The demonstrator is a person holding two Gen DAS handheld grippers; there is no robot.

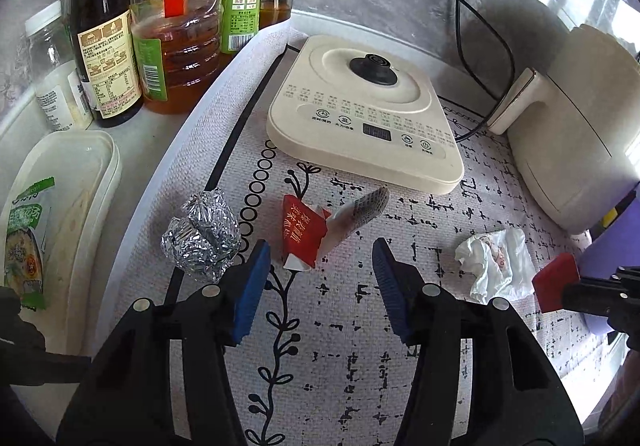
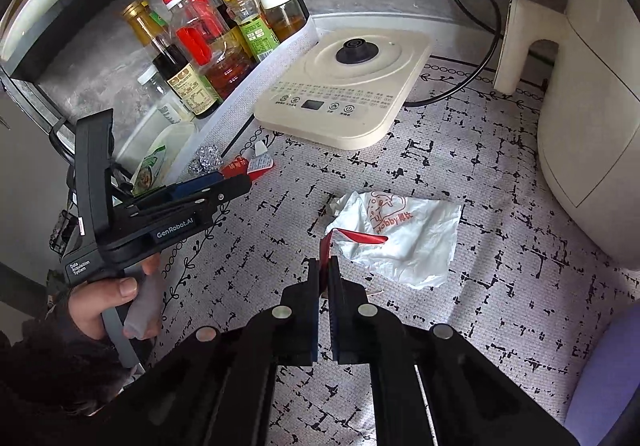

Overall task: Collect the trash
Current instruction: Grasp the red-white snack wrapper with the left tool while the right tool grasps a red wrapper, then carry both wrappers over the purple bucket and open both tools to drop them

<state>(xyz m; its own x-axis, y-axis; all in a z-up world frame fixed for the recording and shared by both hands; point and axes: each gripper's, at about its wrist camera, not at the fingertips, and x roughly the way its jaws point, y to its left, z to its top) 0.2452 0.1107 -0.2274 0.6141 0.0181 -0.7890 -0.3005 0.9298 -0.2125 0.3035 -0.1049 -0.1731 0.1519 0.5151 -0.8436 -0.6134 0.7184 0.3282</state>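
My left gripper (image 1: 318, 258) is open, its blue pads either side of a torn red packet (image 1: 304, 232) on the patterned mat. A crumpled foil ball (image 1: 202, 236) lies just left of it. A crumpled white wrapper (image 1: 494, 264) lies to the right. My right gripper (image 2: 326, 266) is shut on a red strip of wrapper (image 2: 352, 236), just in front of the white wrapper (image 2: 404, 234). The left gripper (image 2: 236, 182) also shows in the right wrist view, over the red packet (image 2: 256, 164) and beside the foil (image 2: 204, 162).
A cream kettle base (image 1: 360, 118) sits behind the trash, with a cream appliance (image 1: 576, 122) and black cords at right. Sauce and oil bottles (image 1: 176, 26) stand at back left, above a white tub (image 1: 68, 182). A purple container (image 2: 604, 378) is at the right edge.
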